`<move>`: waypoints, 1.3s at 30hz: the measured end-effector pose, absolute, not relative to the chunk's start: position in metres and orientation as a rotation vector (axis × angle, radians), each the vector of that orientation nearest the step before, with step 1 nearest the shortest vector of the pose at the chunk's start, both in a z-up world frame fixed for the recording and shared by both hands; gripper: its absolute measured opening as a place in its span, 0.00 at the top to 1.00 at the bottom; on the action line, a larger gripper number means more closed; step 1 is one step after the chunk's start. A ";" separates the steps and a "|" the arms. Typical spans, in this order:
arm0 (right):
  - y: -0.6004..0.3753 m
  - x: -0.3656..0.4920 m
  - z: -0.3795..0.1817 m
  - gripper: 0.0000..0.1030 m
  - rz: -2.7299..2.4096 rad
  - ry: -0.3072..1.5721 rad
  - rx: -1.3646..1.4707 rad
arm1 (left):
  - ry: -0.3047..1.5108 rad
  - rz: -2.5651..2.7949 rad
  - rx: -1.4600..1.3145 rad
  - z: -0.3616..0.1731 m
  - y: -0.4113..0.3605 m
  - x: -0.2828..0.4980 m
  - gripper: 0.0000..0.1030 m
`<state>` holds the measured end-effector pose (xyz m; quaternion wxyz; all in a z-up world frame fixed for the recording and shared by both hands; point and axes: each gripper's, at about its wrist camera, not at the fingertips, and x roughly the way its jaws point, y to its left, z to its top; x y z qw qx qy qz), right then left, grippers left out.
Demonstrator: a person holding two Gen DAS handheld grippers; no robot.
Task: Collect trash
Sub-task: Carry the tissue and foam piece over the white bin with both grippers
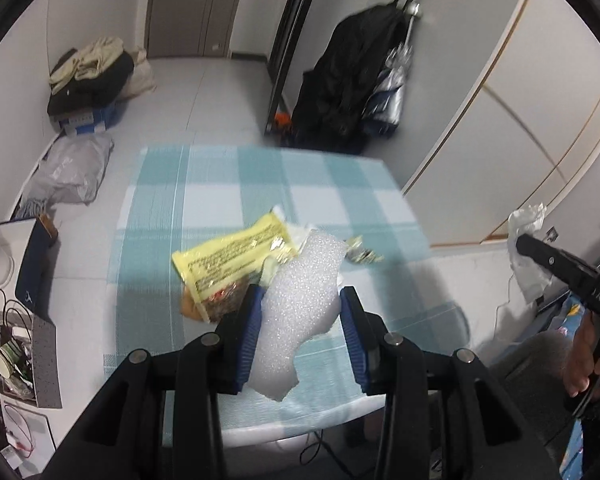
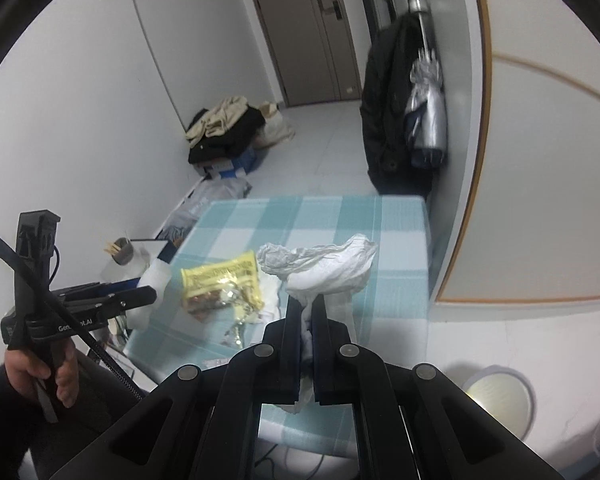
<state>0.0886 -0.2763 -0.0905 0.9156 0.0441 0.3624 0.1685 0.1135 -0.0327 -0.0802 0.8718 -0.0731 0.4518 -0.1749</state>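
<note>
1. White bubbly foam sheet piece (image 1: 300, 300), irregular and torn-edged, is sitting between the left gripper (image 1: 300, 300) pads, long axis running away from the camera toward the table's middle, near end hanging toward the table's front edge.
2. Left jaws are standing moderately apart, blue pads touching the foam on both sides, so gripping it.
3. Crumpled white tissue wad (image 2: 324, 268), soft and wrinkled, is flaring above the right gripper (image 2: 308, 312); its twisted tail is running down between the fingers.
4. Right jaws are nearly closed, pinching the tissue.
5. Yellow crinkly plastic wrapper (image 1: 232, 260), flat and rectangular, is lying on the table, long axis slanting left-near to right-far.
6. Small shiny foil scraps (image 1: 364, 254) are lying just right of it.
7. Teal-and-white checked tablecloth (image 1: 220, 184) is covering the table.
</note>
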 end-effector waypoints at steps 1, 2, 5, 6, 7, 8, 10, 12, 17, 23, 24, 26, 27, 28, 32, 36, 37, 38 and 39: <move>-0.278 0.084 -0.083 0.97 0.347 0.730 0.092 | 0.923 -0.366 -0.158 -0.071 -0.035 0.111 0.67; -0.279 0.079 -0.076 0.97 0.346 0.713 0.095 | 0.907 -0.366 -0.163 -0.067 -0.035 0.111 0.67; -0.284 0.065 -0.060 0.97 0.341 0.674 0.095 | 0.856 -0.370 -0.174 -0.049 -0.040 0.107 0.67; -0.286 0.060 -0.055 0.97 0.339 0.661 0.093 | 0.842 -0.370 -0.174 -0.045 -0.042 0.106 0.67; -0.288 0.056 -0.051 0.97 0.336 0.651 0.091 | 0.823 -0.373 -0.174 -0.038 -0.046 0.104 0.67; -0.290 0.051 -0.047 0.97 0.333 0.639 0.090 | 0.808 -0.381 -0.178 -0.033 -0.048 0.101 0.67; -0.296 0.041 -0.039 0.97 0.325 0.618 0.090 | 0.784 -0.392 -0.180 -0.026 -0.053 0.096 0.67; -0.305 0.031 -0.031 0.97 0.313 0.594 0.094 | 0.757 -0.411 -0.172 -0.017 -0.062 0.093 0.67; -0.335 0.009 -0.013 0.97 0.276 0.545 0.111 | 0.698 -0.474 -0.150 0.010 -0.092 0.085 0.67; -0.385 -0.016 0.001 0.97 0.202 0.487 0.140 | 0.665 -0.574 -0.126 0.032 -0.139 0.084 0.67; -0.391 -0.018 0.002 0.97 0.193 0.484 0.142 | 0.666 -0.597 -0.123 0.034 -0.149 0.085 0.67; -0.407 -0.026 0.002 0.97 0.161 0.477 0.148 | 0.669 -0.635 -0.109 0.035 -0.171 0.087 0.67; -0.419 -0.029 0.001 0.97 0.137 0.479 0.156 | 0.672 -0.652 -0.103 0.035 -0.181 0.088 0.67; -0.427 -0.030 -0.001 0.97 0.122 0.482 0.165 | 0.680 -0.673 -0.100 0.034 -0.192 0.090 0.67; -0.466 -0.033 -0.016 0.97 0.052 0.515 0.217 | 0.732 -0.759 -0.101 0.028 -0.236 0.096 0.67; -0.506 -0.033 -0.044 0.97 -0.016 0.570 0.274 | 0.788 -0.829 -0.093 0.015 -0.274 0.102 0.67; -0.515 -0.031 -0.052 0.97 -0.029 0.585 0.289 | 0.809 -0.845 -0.097 0.011 -0.282 0.103 0.67; -0.522 -0.029 -0.060 0.97 -0.042 0.600 0.303 | 0.834 -0.862 -0.100 0.004 -0.291 0.107 0.67; -0.530 -0.026 -0.070 0.97 -0.054 0.619 0.323 | 0.859 -0.878 -0.099 -0.003 -0.300 0.111 0.67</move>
